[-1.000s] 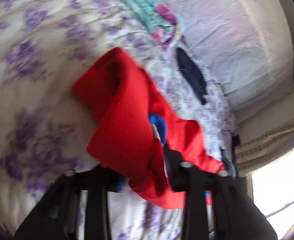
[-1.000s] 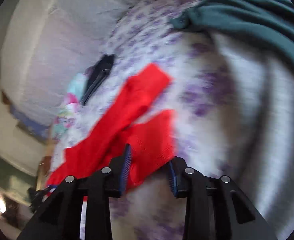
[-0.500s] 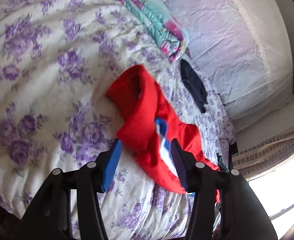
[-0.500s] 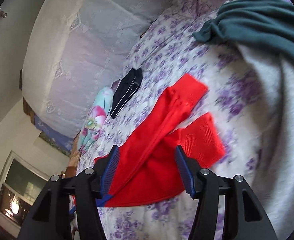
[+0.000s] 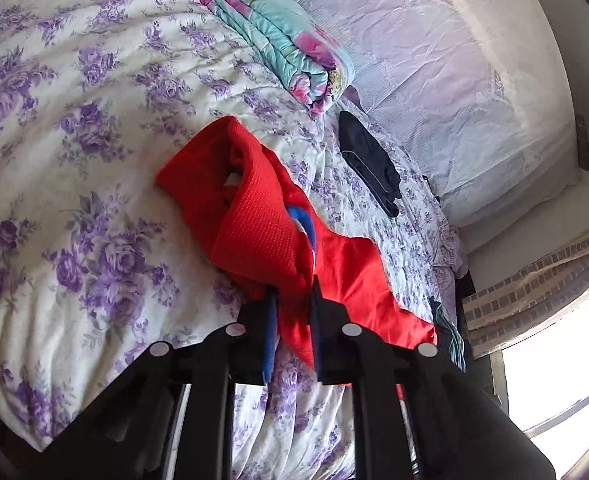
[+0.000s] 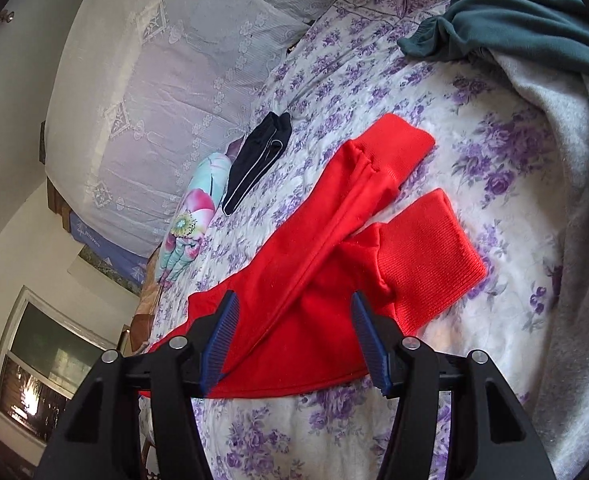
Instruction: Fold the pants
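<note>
Red pants [image 5: 254, 220] lie crumpled on the purple-flowered bed cover [image 5: 74, 160]. The waist end, with a blue and white patch inside, bunches toward my left gripper [image 5: 292, 284]. Its jaws are closing and pinch a fold of the red fabric between the pads. In the right wrist view the two legs of the red pants [image 6: 314, 264] stretch away, and their ribbed cuffs lie apart on the bed cover [image 6: 494, 128]. My right gripper [image 6: 294, 300] stands open above the near part of the legs, with the pads off the cloth.
A folded turquoise floral blanket [image 5: 286, 40] and a small dark navy garment [image 5: 370, 164] lie beyond the pants near the white lace-covered headboard [image 5: 454, 80]. A teal garment [image 6: 534, 12] and a grey one [image 6: 574, 200] are heaped at the right. A bright window [image 5: 554, 380] is past the bed's edge.
The left jaws stood open around the waist half a second ago and have now closed on it. The right jaws opened wider a second ago, and the legs now lie flat and sharp.
</note>
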### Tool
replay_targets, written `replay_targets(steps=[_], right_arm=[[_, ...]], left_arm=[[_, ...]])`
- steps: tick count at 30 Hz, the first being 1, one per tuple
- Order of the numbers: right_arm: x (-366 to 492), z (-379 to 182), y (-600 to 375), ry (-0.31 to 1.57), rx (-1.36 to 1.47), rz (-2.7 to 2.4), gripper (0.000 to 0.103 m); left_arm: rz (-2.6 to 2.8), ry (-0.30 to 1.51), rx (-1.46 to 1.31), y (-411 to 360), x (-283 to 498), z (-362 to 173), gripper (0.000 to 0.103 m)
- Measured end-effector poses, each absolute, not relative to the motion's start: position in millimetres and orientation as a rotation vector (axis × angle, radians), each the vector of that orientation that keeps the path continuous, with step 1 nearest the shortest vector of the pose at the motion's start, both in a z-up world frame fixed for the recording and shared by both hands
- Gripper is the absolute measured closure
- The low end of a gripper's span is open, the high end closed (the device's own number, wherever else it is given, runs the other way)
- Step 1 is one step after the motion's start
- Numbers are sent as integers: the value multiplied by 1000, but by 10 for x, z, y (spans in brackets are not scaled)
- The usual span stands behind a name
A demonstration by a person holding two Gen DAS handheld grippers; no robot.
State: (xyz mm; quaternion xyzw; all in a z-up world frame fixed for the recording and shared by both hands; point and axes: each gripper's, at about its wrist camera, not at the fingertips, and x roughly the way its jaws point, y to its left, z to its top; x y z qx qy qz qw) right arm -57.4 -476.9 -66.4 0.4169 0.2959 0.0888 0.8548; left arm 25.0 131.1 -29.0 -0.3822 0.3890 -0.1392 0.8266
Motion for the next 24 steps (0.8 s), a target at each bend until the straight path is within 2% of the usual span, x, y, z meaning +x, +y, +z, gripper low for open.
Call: replay_targets(steps=[12, 21, 24], right_arm=[[-367, -678, -4863, 651, 940, 183, 44], [176, -758, -4926, 759, 922, 127, 45], [399, -818, -4945, 824, 910, 111, 53]], left_arm=[[-378, 767, -897, 1428, 267, -147, 90], [-381, 778, -895, 1459, 340, -157, 90], [-383, 774, -881, 1454, 375, -104, 90]])
